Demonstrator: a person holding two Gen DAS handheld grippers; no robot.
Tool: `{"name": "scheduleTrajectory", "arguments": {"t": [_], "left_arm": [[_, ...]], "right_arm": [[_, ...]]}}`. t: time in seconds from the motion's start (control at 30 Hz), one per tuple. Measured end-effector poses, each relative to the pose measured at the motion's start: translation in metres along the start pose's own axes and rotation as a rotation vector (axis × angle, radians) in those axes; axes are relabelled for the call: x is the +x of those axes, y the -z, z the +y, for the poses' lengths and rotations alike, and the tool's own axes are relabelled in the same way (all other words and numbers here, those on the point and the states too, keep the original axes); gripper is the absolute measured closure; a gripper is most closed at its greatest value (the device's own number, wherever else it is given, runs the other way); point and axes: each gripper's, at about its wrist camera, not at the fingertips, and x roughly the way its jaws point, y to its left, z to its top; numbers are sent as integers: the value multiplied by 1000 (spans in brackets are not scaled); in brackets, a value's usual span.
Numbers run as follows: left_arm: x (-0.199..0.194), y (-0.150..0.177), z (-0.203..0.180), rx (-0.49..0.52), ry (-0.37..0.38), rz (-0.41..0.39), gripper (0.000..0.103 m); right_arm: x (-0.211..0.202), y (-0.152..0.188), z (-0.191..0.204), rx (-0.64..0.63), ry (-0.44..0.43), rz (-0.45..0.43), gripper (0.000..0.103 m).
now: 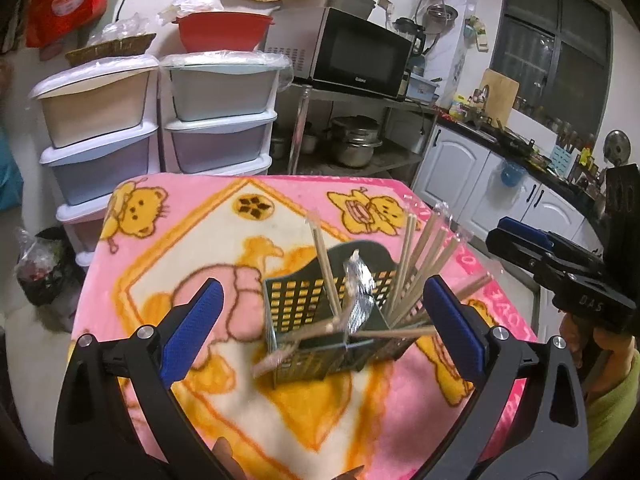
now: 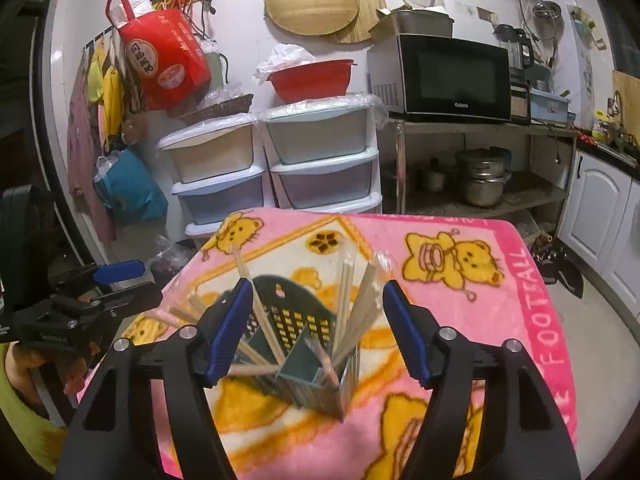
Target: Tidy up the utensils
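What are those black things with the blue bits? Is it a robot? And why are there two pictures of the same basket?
It is not a robot. A person holds a tool in each hand, and each tool has two fingers with blue pads that pinch things, like big tongs. A little camera sits on each tool and looks forward between its fingers, so you get two pictures: one from the left gripper and one from the right gripper.

Both look down at a table under a pink teddy-bear blanket. On it stands a dark plastic utensil basket with holes in its walls and compartments inside. Wooden chopsticks lean in it, some still in clear wrappers.

Both pairs of fingers are open and hold nothing. Each gripper also shows at the edge of the other's picture. Behind is a kitchen with a microwave and plastic drawers.
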Motion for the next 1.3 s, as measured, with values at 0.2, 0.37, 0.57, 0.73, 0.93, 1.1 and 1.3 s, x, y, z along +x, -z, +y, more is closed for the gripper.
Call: {"name": "scheduleTrajectory", "arguments": {"t": [0.2, 0.37, 0.57, 0.73, 0.93, 1.1, 1.3], "left_arm": [[-3, 17, -2, -7, -9, 23, 11], [-4, 33, -3, -17, -17, 36, 11], [-5, 51, -2, -35, -8, 42, 11], [-3, 69, -3, -40, -16, 61, 11], [-1, 90, -1, -54, -19, 76, 11], [0, 107, -2, -65, -25, 77, 11], [-2, 124, -6, -71, -25, 46, 11]], "right_arm": [[-12, 15, 3, -2, -4, -2, 29], [-23, 29, 6, -7, -1, -6, 24], [-32, 49, 9, -11, -4, 1, 19], [-34, 68, 13, -20, 3, 21, 18], [-34, 89, 16, -15, 2, 51, 18], [-33, 102, 15, -2, 11, 64, 15], [-30, 119, 18, 3, 21, 67, 15]]}}
